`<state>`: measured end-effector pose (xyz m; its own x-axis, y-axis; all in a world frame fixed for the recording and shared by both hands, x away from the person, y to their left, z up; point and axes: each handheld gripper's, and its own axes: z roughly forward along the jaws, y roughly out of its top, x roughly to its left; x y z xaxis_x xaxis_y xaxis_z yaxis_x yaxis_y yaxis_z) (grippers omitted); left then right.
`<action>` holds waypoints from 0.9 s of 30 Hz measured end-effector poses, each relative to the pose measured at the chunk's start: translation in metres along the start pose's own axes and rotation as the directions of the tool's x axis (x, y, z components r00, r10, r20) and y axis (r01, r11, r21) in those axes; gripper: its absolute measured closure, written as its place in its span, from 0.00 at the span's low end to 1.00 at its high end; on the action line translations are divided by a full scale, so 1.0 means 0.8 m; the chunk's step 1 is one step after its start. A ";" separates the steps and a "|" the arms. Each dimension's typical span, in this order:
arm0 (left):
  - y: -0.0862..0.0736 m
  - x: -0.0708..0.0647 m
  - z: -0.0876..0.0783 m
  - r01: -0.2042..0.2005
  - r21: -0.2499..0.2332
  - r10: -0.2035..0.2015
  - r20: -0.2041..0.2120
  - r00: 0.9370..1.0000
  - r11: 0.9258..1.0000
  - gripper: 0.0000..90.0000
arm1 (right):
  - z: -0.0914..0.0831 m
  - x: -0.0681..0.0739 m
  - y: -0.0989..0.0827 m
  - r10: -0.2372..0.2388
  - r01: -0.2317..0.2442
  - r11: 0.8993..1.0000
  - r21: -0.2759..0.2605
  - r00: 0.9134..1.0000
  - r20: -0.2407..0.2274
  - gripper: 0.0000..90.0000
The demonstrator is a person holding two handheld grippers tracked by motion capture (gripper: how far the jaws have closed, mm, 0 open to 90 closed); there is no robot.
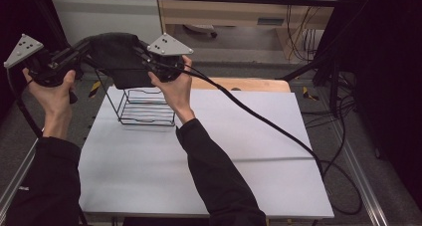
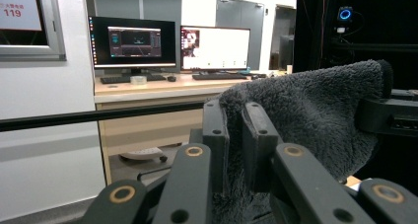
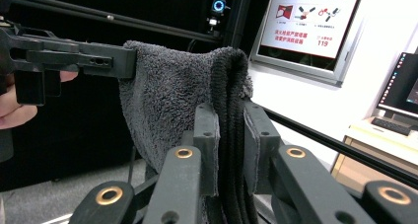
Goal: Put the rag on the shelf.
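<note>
From my remote seat, both forearms in dark sleeves come in at the near edge of the white surface (image 1: 209, 176), which lies bare in front of me. Farther in, a black wire rack (image 1: 147, 106) stands upright toward the far left part of the surface. Above it, well clear of its top edge, I hold a dark grey towel (image 1: 117, 56) stretched between the two grippers. My left gripper (image 1: 82, 52) is clamped on the towel's left edge: in the left gripper view its jaws stand nearly together with the fleecy cloth (image 2: 305, 110) pinched between the pads, the rest of the towel running off to the other gripper at the right of that view. My right gripper (image 1: 142, 56) is likewise closed tight on the opposite edge, where the right gripper view shows a folded, ribbed hem (image 3: 229, 135) squeezed between its jaws and the cloth hanging slack below. The towel sags slightly between the two grips, its lower edge hanging just above the rack. A black cable (image 1: 278, 129) trails from the right gripper across the surface and off its right edge. Beyond the surface a wooden desk (image 2: 157, 88) carries two lit monitors (image 2: 132, 41) and keyboards.
</note>
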<state>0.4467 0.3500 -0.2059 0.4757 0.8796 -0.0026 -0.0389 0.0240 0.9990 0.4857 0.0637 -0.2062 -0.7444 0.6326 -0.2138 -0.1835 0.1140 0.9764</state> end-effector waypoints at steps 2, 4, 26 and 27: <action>-0.003 0.000 -0.001 0.000 0.003 0.000 0.001 1.000 1.000 0.91 | 0.000 0.002 -0.001 0.001 -0.001 1.000 0.009 1.000 -0.001 0.88; -0.004 -0.001 -0.002 -0.003 0.012 0.003 0.000 1.000 1.000 0.91 | 0.000 0.003 -0.002 0.000 0.000 1.000 0.020 1.000 -0.002 0.88; -0.012 -0.016 -0.008 -0.043 0.054 0.042 0.028 0.999 0.998 0.91 | -0.014 0.004 -0.019 0.067 -0.066 0.994 0.084 0.998 -0.014 0.87; -0.013 -0.016 -0.009 -0.047 0.057 0.045 0.029 0.999 0.997 0.91 | -0.015 0.004 -0.020 0.066 -0.065 0.994 0.086 0.998 -0.014 0.87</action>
<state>0.4347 0.3416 -0.2167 0.4987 0.8656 0.0439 -0.0108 -0.0445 0.9990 0.4785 0.0548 -0.2231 -0.7637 0.6281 -0.1492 -0.0792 0.1382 0.9872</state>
